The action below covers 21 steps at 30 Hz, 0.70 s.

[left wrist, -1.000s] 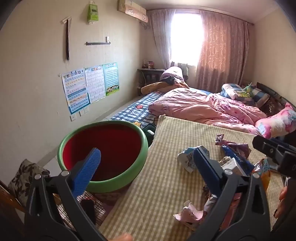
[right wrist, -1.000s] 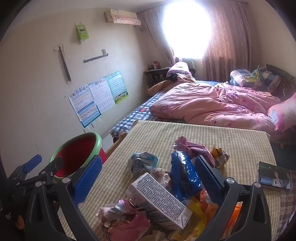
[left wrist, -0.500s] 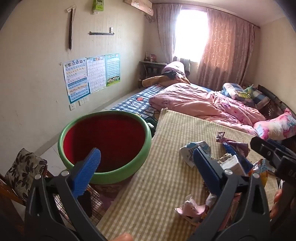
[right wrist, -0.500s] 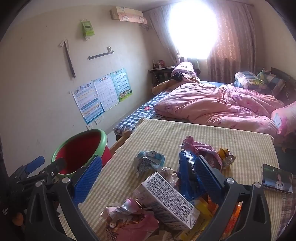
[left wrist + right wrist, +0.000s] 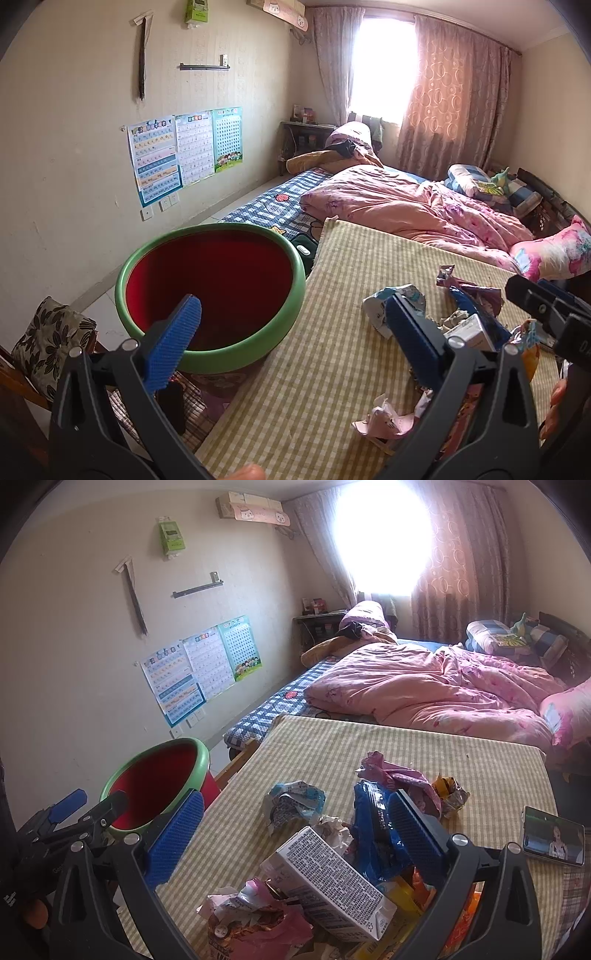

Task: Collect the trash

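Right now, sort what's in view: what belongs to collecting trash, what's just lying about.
For the job: red bin, white carton, blue wrapper, pink wrapper, crumpled blue-white packet.

Lying about: phone, pink quilt, wall posters, floral cushion.

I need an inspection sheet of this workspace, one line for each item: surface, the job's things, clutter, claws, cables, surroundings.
Surface: table under a checked cloth, far half bare.
Job's things: white carton, blue wrapper, pink wrapper, crumpled pale-blue wrapper heaped at the near edge; red basin with green rim beside the table, nothing seen inside.
Clutter: phone with lit screen, on the table's right side.
Claws: left claw open, holding nothing; right claw open above the heap.
Cables: nothing seen.
Surroundings: bed with pink quilt, wall posters, curtained window.
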Tool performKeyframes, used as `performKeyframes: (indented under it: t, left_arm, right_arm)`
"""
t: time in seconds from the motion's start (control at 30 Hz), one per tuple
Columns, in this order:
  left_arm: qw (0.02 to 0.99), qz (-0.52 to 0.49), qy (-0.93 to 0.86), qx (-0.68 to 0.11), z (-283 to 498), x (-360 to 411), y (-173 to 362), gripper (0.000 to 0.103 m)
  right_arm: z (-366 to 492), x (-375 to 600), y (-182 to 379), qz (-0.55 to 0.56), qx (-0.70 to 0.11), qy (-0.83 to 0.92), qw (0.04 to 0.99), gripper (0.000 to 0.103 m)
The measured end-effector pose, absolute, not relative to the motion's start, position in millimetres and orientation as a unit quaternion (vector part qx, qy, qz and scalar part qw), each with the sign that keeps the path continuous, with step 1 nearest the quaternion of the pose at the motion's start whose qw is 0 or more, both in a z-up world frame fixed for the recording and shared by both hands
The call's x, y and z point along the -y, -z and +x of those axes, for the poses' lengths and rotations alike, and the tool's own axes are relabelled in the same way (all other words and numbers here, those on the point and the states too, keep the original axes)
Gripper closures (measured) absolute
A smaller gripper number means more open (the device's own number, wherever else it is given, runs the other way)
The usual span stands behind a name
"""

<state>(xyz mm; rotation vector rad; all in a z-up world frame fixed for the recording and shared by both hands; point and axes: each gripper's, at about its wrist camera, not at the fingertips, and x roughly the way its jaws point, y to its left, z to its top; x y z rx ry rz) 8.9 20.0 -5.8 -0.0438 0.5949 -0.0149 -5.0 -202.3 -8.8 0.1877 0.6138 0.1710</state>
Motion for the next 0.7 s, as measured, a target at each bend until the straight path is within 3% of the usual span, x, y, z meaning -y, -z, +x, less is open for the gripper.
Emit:
performKeyframes:
  t: [0.7]
  left_arm:
    - [0.967,-0.040,-0.015,-0.250,4.8,-29.7,-0.5,0.005]
  right_arm:
    - [-3.0,201.6,10.4,0.097,-0.301,-0.083,0.945,0.007]
